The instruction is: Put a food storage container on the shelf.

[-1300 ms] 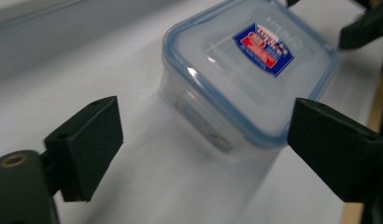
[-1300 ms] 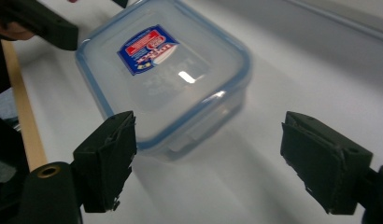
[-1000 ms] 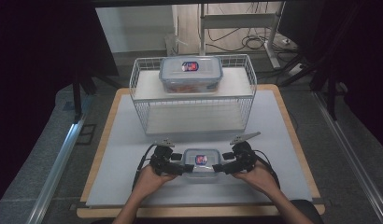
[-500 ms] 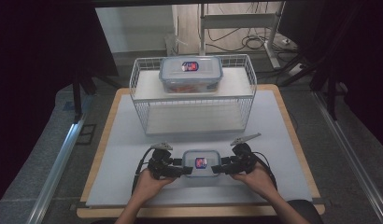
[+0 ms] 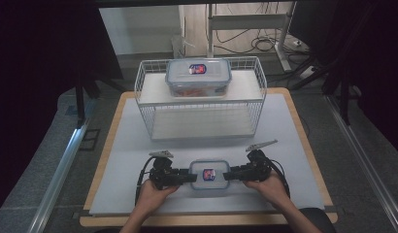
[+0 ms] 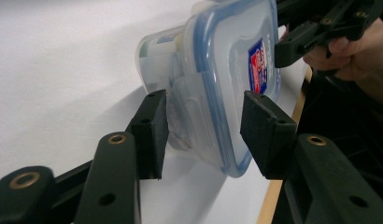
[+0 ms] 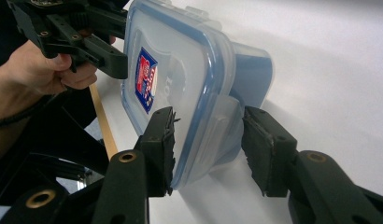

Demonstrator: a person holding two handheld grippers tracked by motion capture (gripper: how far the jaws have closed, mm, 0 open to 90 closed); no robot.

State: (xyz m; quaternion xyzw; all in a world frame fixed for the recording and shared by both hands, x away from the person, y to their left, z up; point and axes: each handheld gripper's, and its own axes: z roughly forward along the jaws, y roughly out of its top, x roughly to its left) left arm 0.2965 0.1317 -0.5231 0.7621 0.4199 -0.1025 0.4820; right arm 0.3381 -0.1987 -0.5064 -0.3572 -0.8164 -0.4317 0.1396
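Container (image 5: pixel 209 174) of clear plastic with a blue-rimmed lid and a red-and-blue label, unreadable, lies near the desk's (image 5: pixel 294 145) front edge. Left gripper (image 5: pixel 187 175) and right gripper (image 5: pixel 230 174) flank its ends, jaws just closing around the latches, pads barely apart from them. A second, similar container (image 5: pixel 198 76) sits atop the wire rack (image 5: pixel 202 104), something orange inside.

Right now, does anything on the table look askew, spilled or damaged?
Nothing stands out. The small lidded container sits flat on the white mat with its lid on, and the larger lidded container rests squarely atop the wire rack.
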